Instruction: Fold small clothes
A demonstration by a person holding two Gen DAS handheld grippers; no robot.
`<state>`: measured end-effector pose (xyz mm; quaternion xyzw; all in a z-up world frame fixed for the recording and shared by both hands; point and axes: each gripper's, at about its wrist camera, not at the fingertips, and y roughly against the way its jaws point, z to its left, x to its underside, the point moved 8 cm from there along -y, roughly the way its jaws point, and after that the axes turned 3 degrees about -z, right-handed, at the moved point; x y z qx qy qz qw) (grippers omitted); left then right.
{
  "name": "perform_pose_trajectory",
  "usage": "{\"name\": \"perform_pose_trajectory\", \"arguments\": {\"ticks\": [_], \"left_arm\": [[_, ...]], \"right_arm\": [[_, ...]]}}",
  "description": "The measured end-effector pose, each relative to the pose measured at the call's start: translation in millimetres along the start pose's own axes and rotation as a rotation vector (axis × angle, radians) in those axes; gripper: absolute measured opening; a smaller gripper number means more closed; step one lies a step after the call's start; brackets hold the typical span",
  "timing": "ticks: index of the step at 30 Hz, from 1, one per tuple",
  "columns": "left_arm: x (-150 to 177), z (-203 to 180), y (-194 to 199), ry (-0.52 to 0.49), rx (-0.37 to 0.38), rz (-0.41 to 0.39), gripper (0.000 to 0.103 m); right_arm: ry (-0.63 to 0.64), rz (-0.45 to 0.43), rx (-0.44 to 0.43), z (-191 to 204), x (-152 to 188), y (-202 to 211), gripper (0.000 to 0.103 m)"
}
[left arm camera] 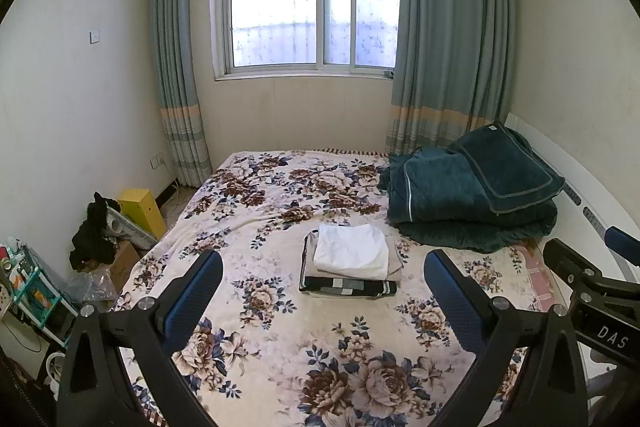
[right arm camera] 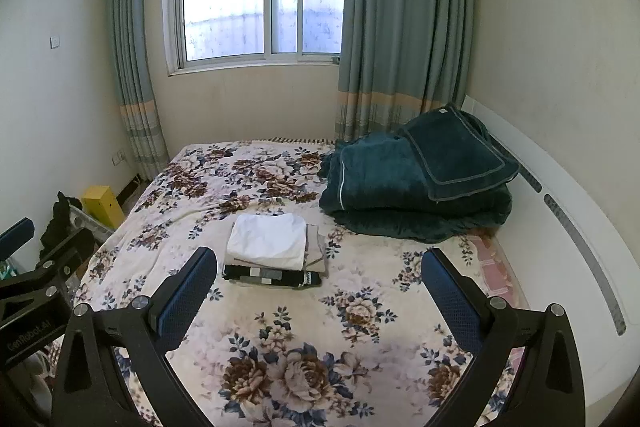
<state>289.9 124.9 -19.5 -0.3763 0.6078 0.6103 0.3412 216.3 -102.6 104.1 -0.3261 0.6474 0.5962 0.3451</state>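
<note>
The bed [left arm camera: 280,347], covered by a cream blanket printed with brown and blue flowers, filled most of both views and ran back to the far wall under the window [left arm camera: 312,7], which was flanked by blue-grey curtains [left arm camera: 448,39]. At the far right of the bed, against the white headboard [right arm camera: 560,227], lay a bundled dark green quilt [left arm camera: 472,195] with a matching pillow [left arm camera: 508,167] leaning on top of it. On the floor to the left of the bed stood a yellow box [left arm camera: 142,209], with dark clothing [left arm camera: 94,231] heaped over clutter just nearer than it. Near the middle of the bed sat the stack of folded clothes [left arm camera: 348,267]: a white garment [left arm camera: 352,255] on top, a beige one beneath it, and a black-and-white patterned piece [left arm camera: 348,286] at the bottom, its edge facing the near side. The left claw [left arm camera: 323,291] hovered above the near part of the bed with its blue-padded fingers spread wide apart and holding nothing, the stack lying beyond and between them. The right claw [right arm camera: 320,287] was likewise spread wide and empty, with the stack just beyond its left finger [right arm camera: 184,295].
</note>
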Motion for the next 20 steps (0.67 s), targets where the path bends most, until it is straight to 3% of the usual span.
{"name": "perform_pose_trajectory", "arguments": {"ticks": [20], "left_arm": [[0.7,0.1,8.5,0.005,-0.036,-0.016,0.103]], "right_arm": [[-0.006,-0.001,0.003,4.5,0.0,4.8,0.103]]}}
